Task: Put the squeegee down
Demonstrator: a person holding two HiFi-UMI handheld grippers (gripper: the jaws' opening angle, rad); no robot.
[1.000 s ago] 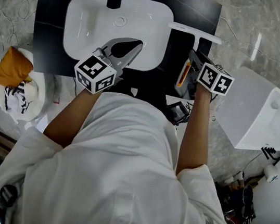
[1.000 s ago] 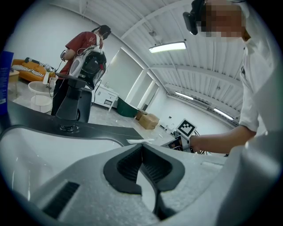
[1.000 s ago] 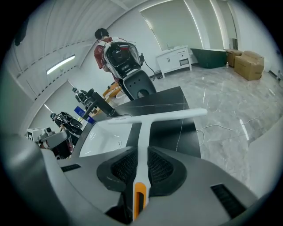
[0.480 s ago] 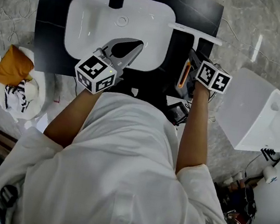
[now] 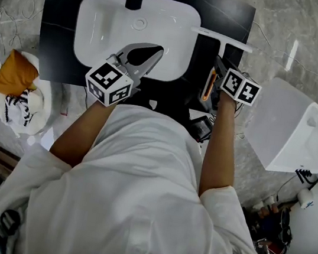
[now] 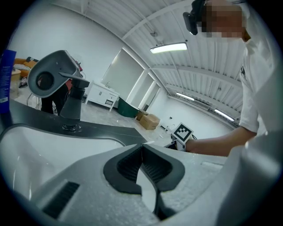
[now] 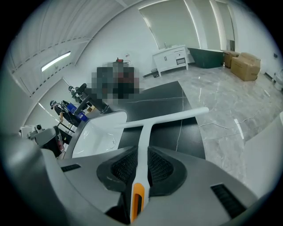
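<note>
Right gripper view: right claw (image 7: pixel 142 158) pinched squeegee (image 7: pixel 161 118) handle; blade right of sink (image 7: pixel 95 132), possibly touching worktop (image 7: pixel 164 99); left claw (image 6: pixel 141 149) pressed together over sink.

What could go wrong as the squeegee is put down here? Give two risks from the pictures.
The squeegee, shut in the right tongs, has one blade end near the counter's right edge; released there, it might tip off. The other end sits over the basin rim, so it could slide in.
</note>
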